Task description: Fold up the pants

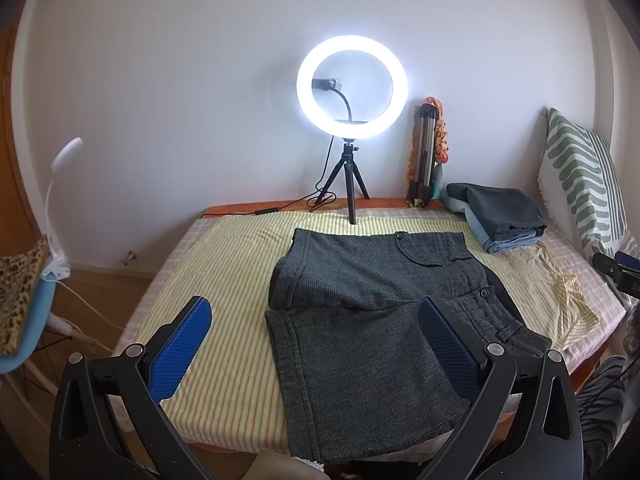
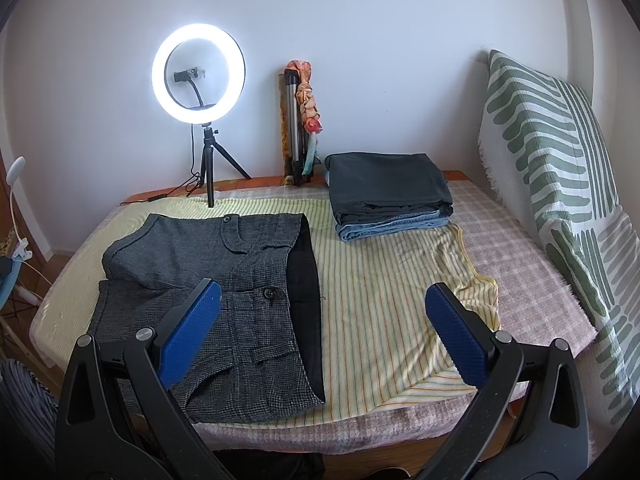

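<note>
Grey checked short pants [image 1: 360, 320] lie spread flat on the striped yellow cloth [image 1: 224, 264] on the bed, legs to the left, waist with buttons and black lining to the right. They also show in the right wrist view [image 2: 208, 276]. My left gripper [image 1: 316, 320] is open and empty, held above the near leg of the pants. My right gripper [image 2: 324, 304] is open and empty, held above the waist edge and the striped cloth [image 2: 380, 288]. Neither touches the fabric.
A lit ring light on a tripod [image 1: 352, 88] stands at the back with its cable. A stack of folded dark and denim garments [image 2: 388, 192] lies at the back right. A green patterned pillow [image 2: 560, 184] leans at right. A folded tripod with scarf [image 2: 300, 120] leans on the wall.
</note>
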`<action>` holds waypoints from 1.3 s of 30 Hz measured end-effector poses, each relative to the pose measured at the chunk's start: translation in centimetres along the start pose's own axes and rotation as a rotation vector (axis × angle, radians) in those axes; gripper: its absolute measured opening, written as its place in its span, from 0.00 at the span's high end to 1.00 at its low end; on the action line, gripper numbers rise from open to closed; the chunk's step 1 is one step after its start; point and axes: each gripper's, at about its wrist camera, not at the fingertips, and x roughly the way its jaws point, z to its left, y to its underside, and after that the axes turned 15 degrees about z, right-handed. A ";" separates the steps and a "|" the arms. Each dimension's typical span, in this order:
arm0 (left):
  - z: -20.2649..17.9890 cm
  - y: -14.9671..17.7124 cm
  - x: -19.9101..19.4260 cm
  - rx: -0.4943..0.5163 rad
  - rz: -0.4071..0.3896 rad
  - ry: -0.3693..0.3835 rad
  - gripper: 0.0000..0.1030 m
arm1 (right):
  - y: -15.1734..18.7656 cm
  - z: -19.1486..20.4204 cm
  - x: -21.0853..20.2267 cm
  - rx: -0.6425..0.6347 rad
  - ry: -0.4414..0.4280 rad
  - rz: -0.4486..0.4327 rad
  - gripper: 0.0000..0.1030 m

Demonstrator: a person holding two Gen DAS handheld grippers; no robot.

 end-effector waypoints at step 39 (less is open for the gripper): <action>-0.8 0.3 0.7 0.014 0.006 0.009 0.00 | 0.0 0.1 0.8 0.010 -0.037 0.012 0.00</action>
